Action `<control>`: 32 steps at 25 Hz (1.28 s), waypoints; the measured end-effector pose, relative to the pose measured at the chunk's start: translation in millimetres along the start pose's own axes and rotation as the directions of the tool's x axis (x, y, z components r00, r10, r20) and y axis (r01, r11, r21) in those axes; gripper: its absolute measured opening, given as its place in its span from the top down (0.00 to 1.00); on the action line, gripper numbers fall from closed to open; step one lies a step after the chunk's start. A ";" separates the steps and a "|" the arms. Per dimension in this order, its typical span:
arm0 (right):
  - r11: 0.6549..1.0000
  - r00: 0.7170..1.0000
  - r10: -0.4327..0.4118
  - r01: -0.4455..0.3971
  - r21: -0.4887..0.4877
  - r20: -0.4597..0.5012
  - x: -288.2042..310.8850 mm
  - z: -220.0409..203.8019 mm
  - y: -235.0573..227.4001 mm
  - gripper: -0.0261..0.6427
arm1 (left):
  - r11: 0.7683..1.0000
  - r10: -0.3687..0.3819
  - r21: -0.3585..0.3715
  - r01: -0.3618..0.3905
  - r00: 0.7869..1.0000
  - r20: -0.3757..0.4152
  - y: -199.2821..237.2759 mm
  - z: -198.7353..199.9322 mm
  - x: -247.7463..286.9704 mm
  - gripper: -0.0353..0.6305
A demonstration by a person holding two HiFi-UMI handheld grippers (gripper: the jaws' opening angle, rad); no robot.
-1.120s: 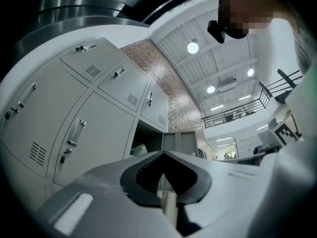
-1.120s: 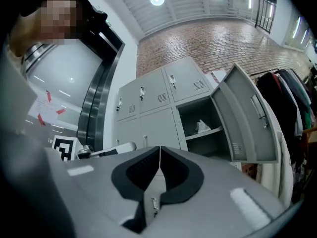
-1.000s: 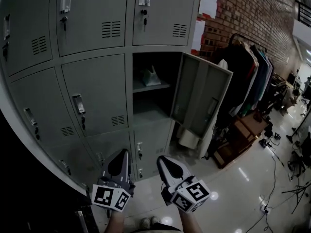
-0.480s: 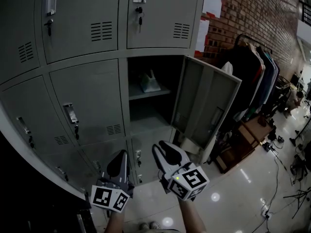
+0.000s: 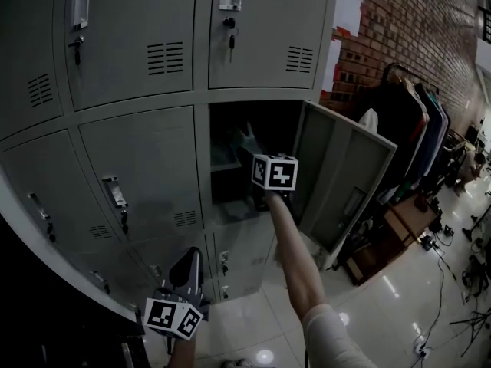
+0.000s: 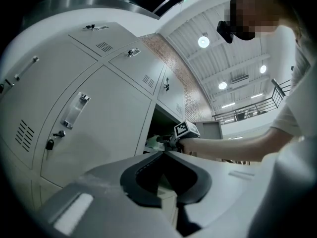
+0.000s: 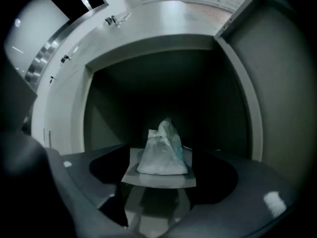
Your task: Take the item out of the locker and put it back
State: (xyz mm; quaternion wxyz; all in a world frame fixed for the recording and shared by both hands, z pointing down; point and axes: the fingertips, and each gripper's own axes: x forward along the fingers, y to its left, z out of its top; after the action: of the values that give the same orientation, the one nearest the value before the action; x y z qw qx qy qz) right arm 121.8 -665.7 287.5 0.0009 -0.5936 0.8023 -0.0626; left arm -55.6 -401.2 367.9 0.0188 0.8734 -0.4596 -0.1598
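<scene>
The plastic bag (image 7: 162, 150) sits on the shelf (image 7: 158, 178) of the open locker compartment (image 5: 224, 199). It is whitish, bunched up to a peak and untouched, so I judge the task to be at its first step, the reach to take it out. At the left of the head view stand the closed locker doors (image 5: 142, 171), grey, with vents and handles. Low in front of them hangs the left gripper (image 5: 189, 261). Its jaws meet at the tips with nothing held between them, and it takes no part in the reach. To its right, the person's bare forearm (image 5: 291, 259) stretches up to the mouth of the open compartment and carries the right gripper (image 5: 247, 153). Its jaws have just been opening and now stand spread wide. In the right gripper view the bag is framed between them but lies further in on the shelf, clear of both pads. The next move calls for pushing deeper until the pads flank the bag, then closing gently on its soft body and drawing it straight out past the frame. Further right, the compartment's door (image 5: 349, 179) hangs swung out, and beyond it a clothes rack (image 5: 406, 117) stands against the brick wall (image 5: 399, 29).
</scene>
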 end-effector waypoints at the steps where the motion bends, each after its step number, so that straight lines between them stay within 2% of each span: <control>1: 1.000 1.000 0.001 0.000 0.004 -0.011 7.8 -1.1 -2.3 0.38 | 1.000 0.016 -0.001 -0.016 1.000 -0.002 6.6 -0.3 -0.4 0.94; 7: 0.999 0.999 0.026 -0.027 -0.019 -0.036 32.2 -2.6 -1.3 0.39 | 0.998 0.056 -0.007 -0.056 0.998 -0.003 25.6 -2.3 4.5 0.94; 8: 0.999 0.999 0.029 -0.030 -0.040 -0.043 33.1 -4.4 0.3 0.45 | 0.998 0.056 -0.006 -0.056 0.998 -0.006 25.0 -3.3 5.3 0.94; 9: 0.997 0.999 0.026 -0.029 -0.067 -0.048 32.4 -6.0 1.4 0.61 | 0.998 0.055 -0.005 -0.055 0.998 -0.008 24.1 -4.0 5.9 0.94; 10: 0.995 0.999 0.018 -0.022 -0.093 -0.048 30.8 -6.7 1.9 0.84 | 0.998 0.055 -0.004 -0.055 0.998 -0.010 23.5 -4.3 6.4 0.94; 11: 0.994 0.999 0.010 -0.015 -0.109 -0.042 29.1 -6.0 2.3 0.90 | 0.998 0.055 -0.004 -0.055 0.998 -0.011 23.5 -4.2 6.9 0.94; 17: 0.994 1.000 0.007 -0.006 -0.112 0.010 14.0 3.5 1.5 0.91 | 0.999 0.048 -0.017 -0.048 0.999 -0.010 21.7 -4.9 8.6 0.94; 20: 0.996 0.996 0.029 -0.023 -0.084 0.081 -18.2 12.1 5.6 0.91 | 0.999 0.032 -0.005 -0.032 0.999 -0.005 13.4 -0.7 8.1 0.94; 25: 0.996 0.973 0.076 -0.064 -0.063 0.217 -119.1 10.2 31.9 0.91 | 0.999 0.018 0.031 -0.018 1.000 0.008 1.5 9.3 4.2 0.94; 32: 0.990 0.920 0.139 -0.139 -0.025 0.366 -275.7 -38.4 90.1 0.91 | 0.998 -0.019 0.059 0.016 0.999 0.044 -25.4 18.8 -4.8 0.94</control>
State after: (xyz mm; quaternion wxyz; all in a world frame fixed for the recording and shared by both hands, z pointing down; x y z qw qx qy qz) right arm 114.5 -373.4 296.4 0.1554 -0.5365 0.8280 0.0491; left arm -43.5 -380.5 346.8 -0.0185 0.8738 -0.4567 -0.1657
